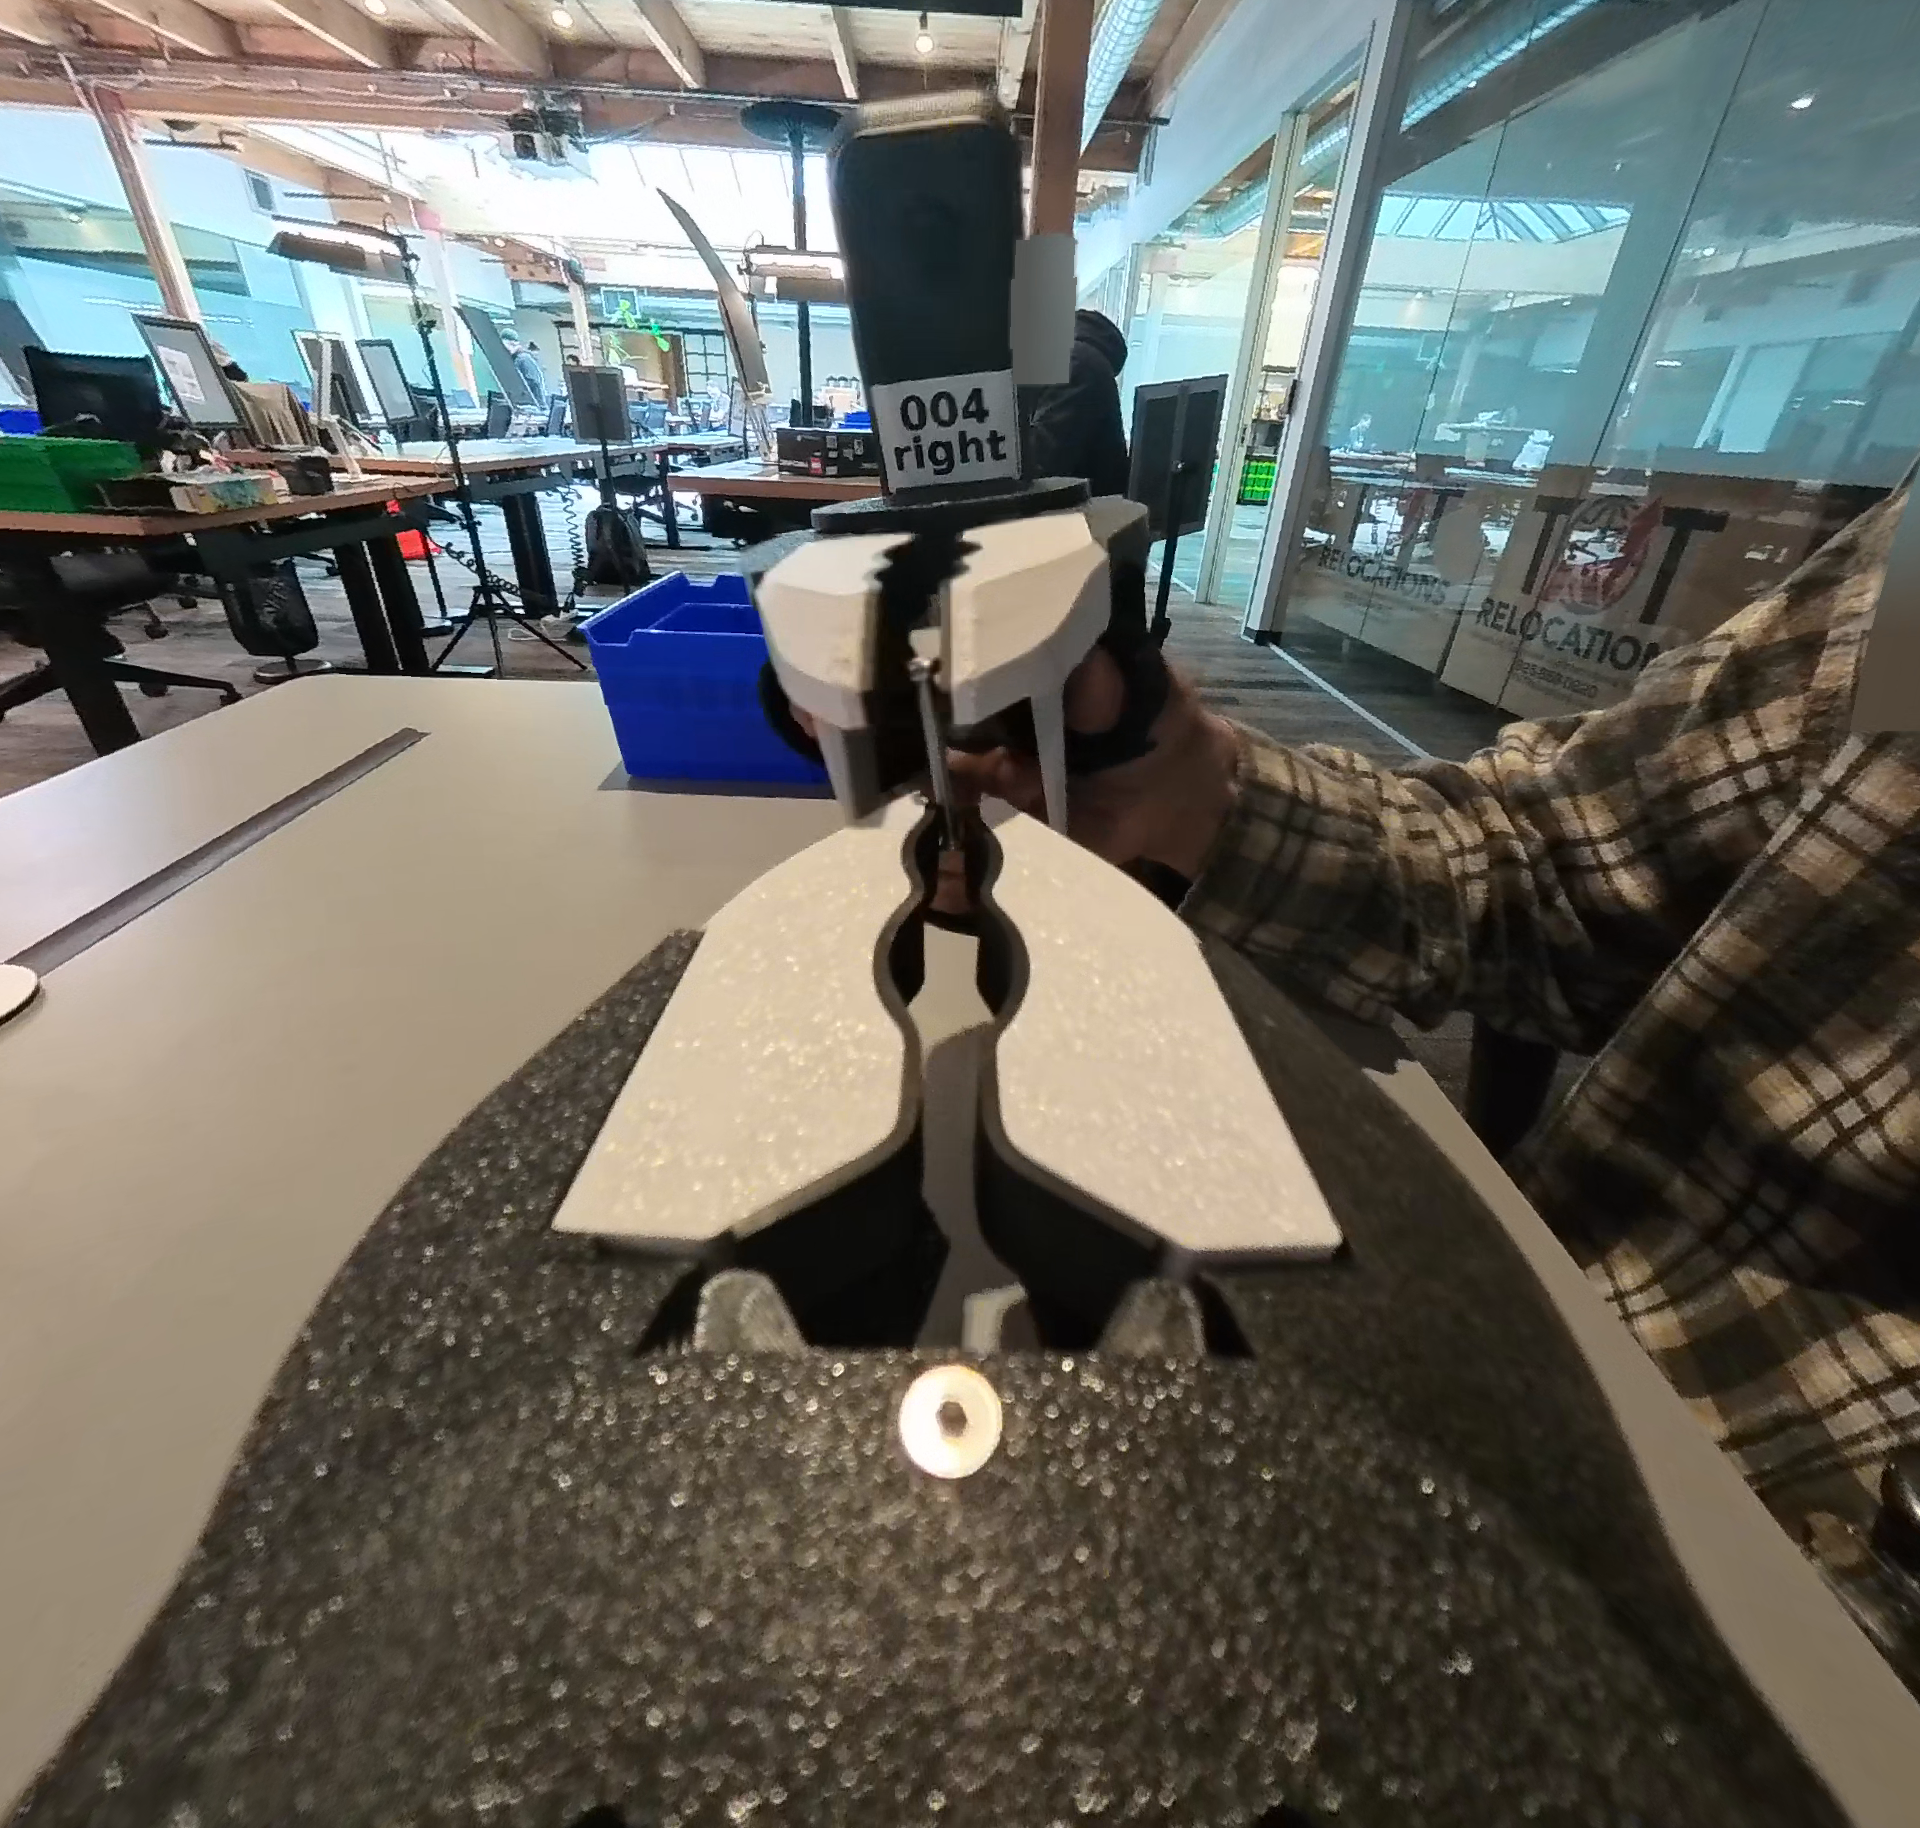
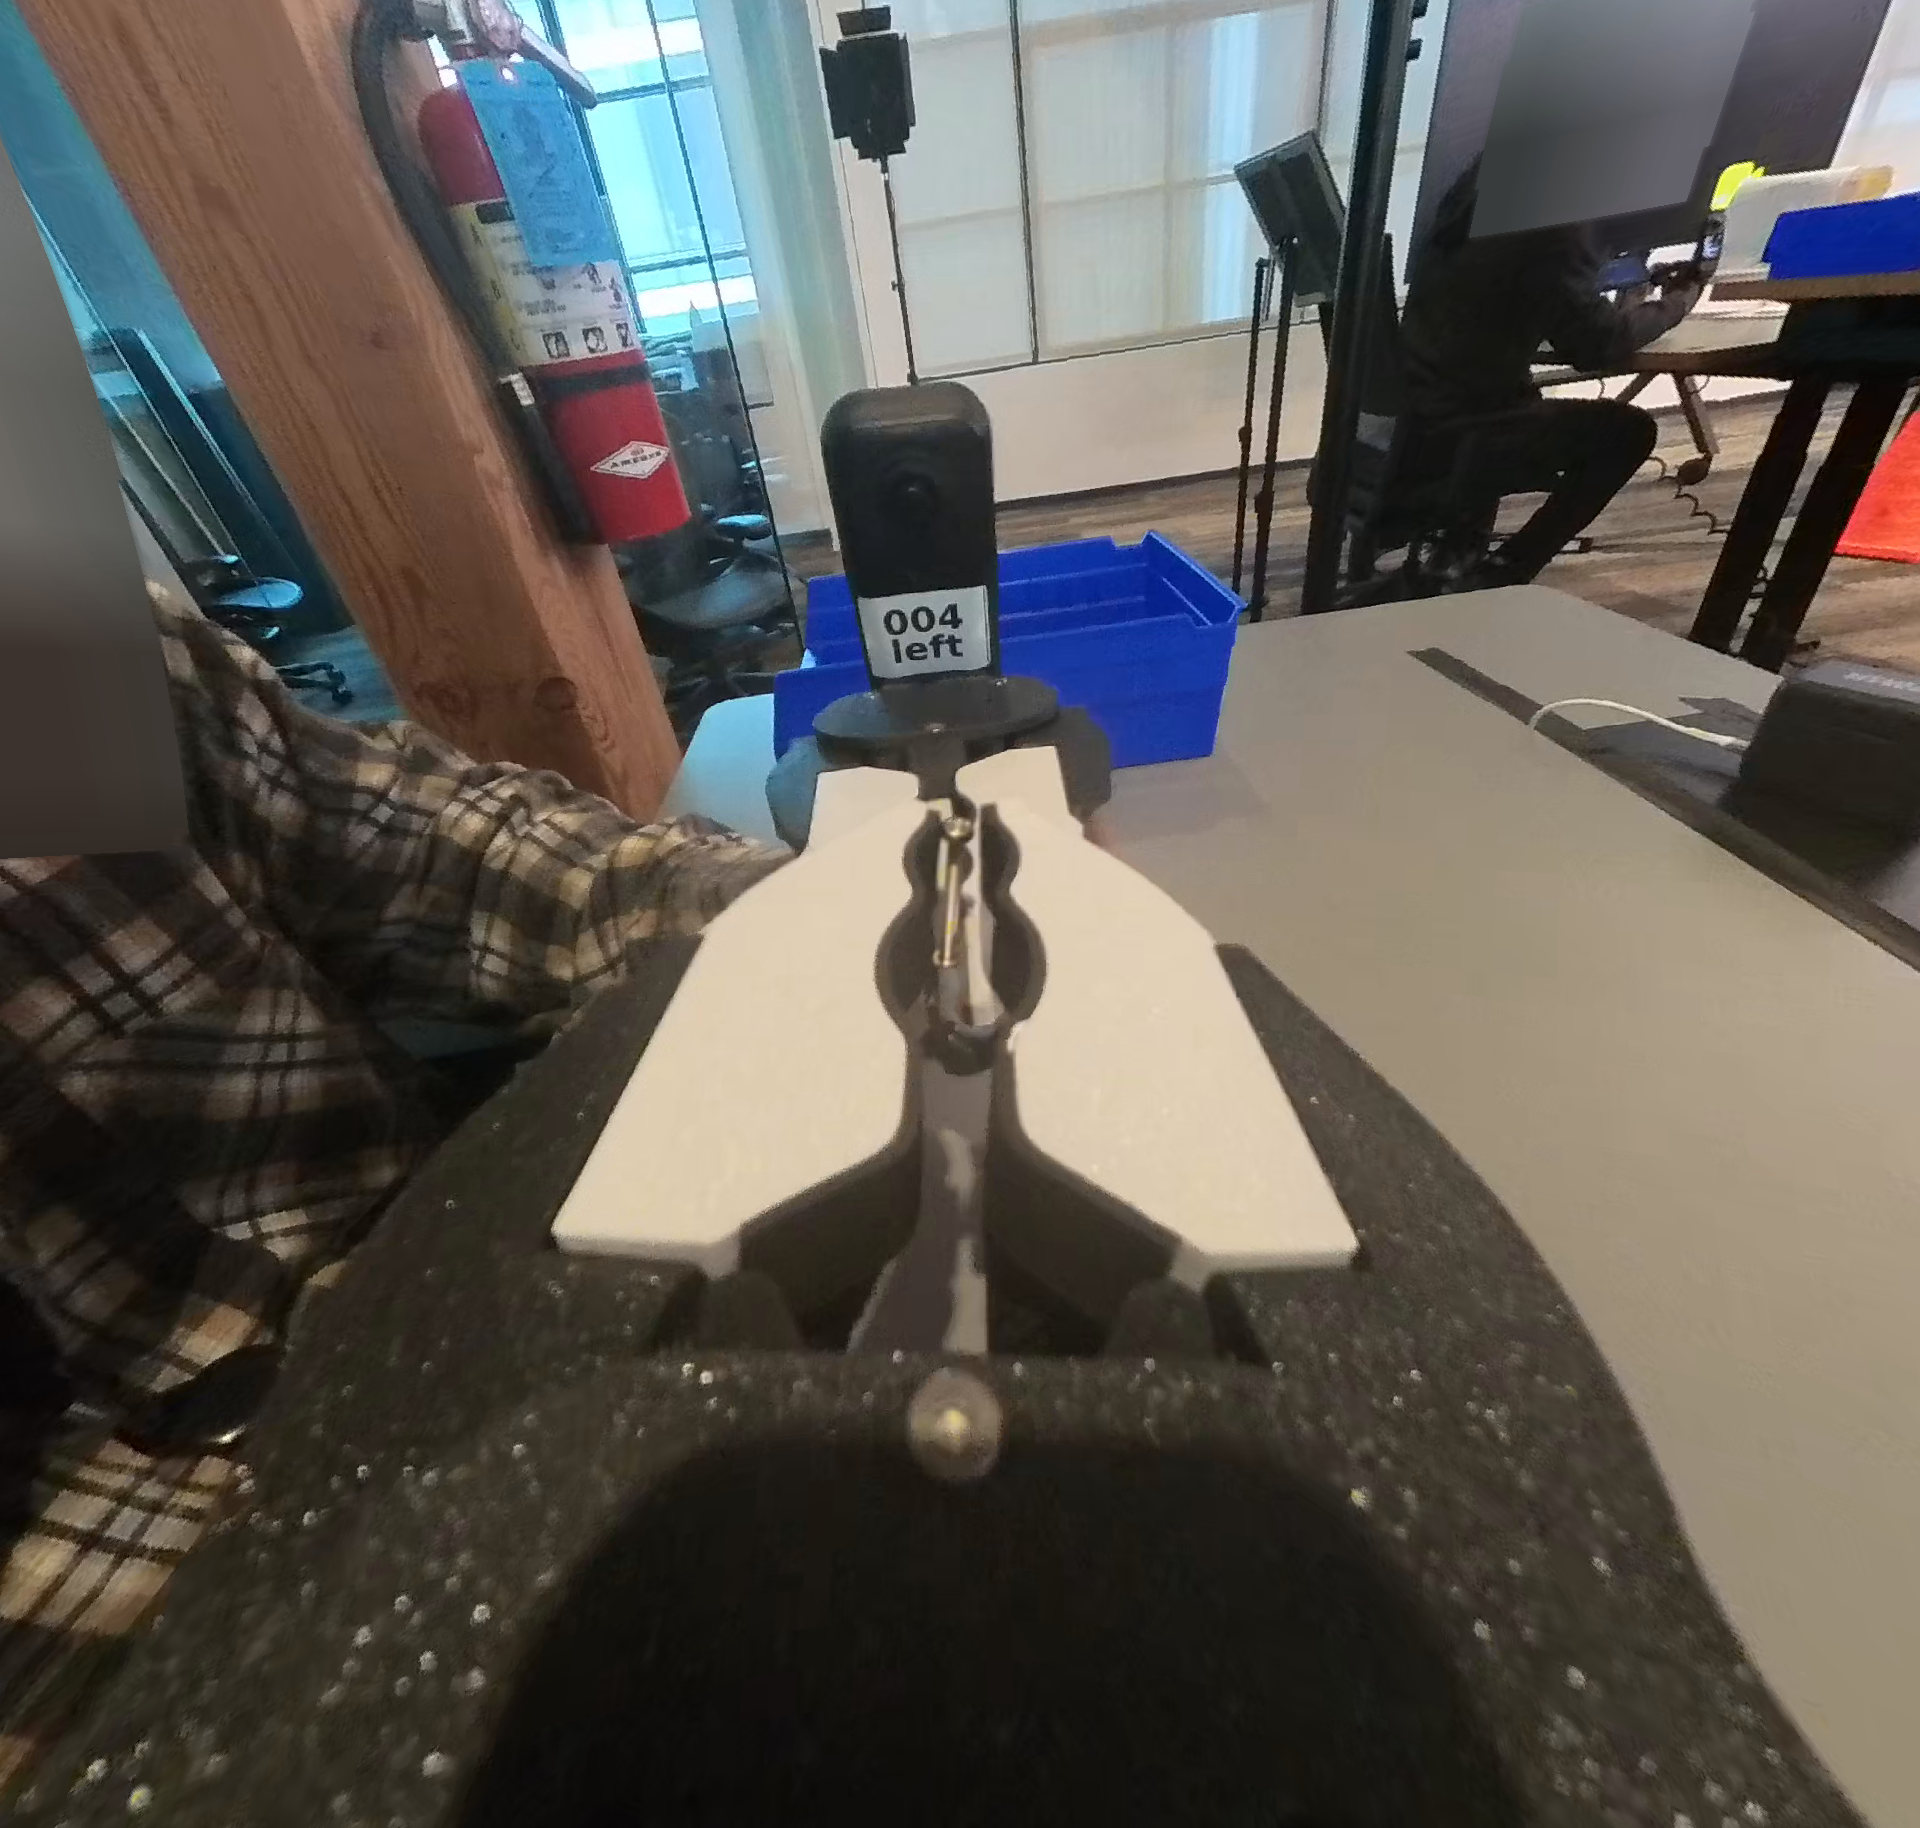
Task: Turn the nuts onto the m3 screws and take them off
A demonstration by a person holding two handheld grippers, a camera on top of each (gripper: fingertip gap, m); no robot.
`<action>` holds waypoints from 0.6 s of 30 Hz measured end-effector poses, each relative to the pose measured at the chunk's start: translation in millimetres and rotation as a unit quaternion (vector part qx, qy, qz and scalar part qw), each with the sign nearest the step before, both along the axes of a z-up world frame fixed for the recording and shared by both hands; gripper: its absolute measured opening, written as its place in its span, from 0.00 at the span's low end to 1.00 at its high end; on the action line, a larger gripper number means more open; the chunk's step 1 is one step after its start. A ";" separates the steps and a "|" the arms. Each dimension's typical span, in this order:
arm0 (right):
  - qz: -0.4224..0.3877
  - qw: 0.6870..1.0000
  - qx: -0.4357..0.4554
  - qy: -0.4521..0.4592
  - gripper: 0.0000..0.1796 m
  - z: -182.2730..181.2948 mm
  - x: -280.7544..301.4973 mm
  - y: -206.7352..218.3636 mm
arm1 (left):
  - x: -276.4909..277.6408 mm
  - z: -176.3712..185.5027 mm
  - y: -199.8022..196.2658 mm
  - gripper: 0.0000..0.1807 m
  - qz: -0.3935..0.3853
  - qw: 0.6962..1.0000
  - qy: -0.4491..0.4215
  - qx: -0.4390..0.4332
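1. The left gripper [image 1: 948, 848] had its jaws clamped on the tip of the m3 screw [image 1: 932, 750]; whether a nut sat there could not be told.
2. The screw's long axis ran straight between both grippers, above the desk [image 1: 260, 947].
3. The right gripper [image 2: 961, 1025] faced it, jaws clamped on the screw's other end.
4. A blue bin [image 2: 1122, 656] stood behind, well apart, blocking nothing.

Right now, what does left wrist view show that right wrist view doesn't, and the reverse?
Left wrist view only: the person's hand gripping the right gripper, and an open office with desks.
Right wrist view only: a red fire extinguisher on a wooden post, and a seated person at a monitor.
Both: the screw spanning the two shut grippers, the blue bin, the grey table, the plaid sleeve.
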State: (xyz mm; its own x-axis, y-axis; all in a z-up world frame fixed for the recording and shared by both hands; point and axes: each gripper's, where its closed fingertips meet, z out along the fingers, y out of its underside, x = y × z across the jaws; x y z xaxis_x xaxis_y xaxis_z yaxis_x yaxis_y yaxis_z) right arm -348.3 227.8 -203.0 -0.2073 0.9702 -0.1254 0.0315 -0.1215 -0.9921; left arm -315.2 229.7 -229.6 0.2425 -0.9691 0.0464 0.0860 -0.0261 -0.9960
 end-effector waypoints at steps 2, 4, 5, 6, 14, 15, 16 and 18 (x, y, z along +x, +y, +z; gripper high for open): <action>-0.007 1.000 -0.005 0.007 0.07 1.7 0.7 2.8 | 0.3 -0.3 -0.1 0.02 0.000 1.000 0.000 0.001; -0.007 1.000 -0.007 0.008 0.08 2.1 1.8 3.8 | -0.2 0.4 0.1 0.02 0.002 1.000 -0.002 0.002; -0.011 1.000 -0.007 0.008 0.09 2.3 2.3 4.9 | -0.8 1.2 0.1 0.02 0.002 1.000 -0.004 0.003; -0.012 1.000 -0.007 0.009 0.09 2.6 3.0 5.5 | -1.2 1.8 0.3 0.02 0.003 1.000 -0.006 0.003; -0.024 0.999 -0.019 0.014 0.11 4.2 7.1 11.5 | -3.4 3.8 1.0 0.02 0.007 1.000 -0.012 0.005; -0.022 0.999 -0.021 0.017 0.11 4.7 7.4 11.4 | -3.4 3.9 0.9 0.02 0.007 1.000 -0.012 0.005; -0.019 0.999 -0.022 0.018 0.12 4.9 7.1 10.5 | -3.2 3.9 0.9 0.02 0.007 1.000 -0.012 0.005; -0.019 0.999 -0.020 0.017 0.12 4.7 6.4 10.0 | -2.8 3.7 0.6 0.02 0.006 1.000 -0.011 0.005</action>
State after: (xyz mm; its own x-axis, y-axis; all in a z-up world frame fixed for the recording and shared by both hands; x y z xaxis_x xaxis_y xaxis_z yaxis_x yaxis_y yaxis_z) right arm -341.9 237.8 -198.2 -0.1754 0.9717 -0.1583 -0.0083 -0.1622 -0.9867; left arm -318.0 230.3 -225.9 0.2535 -0.9664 0.0419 0.1086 -0.0146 -0.9940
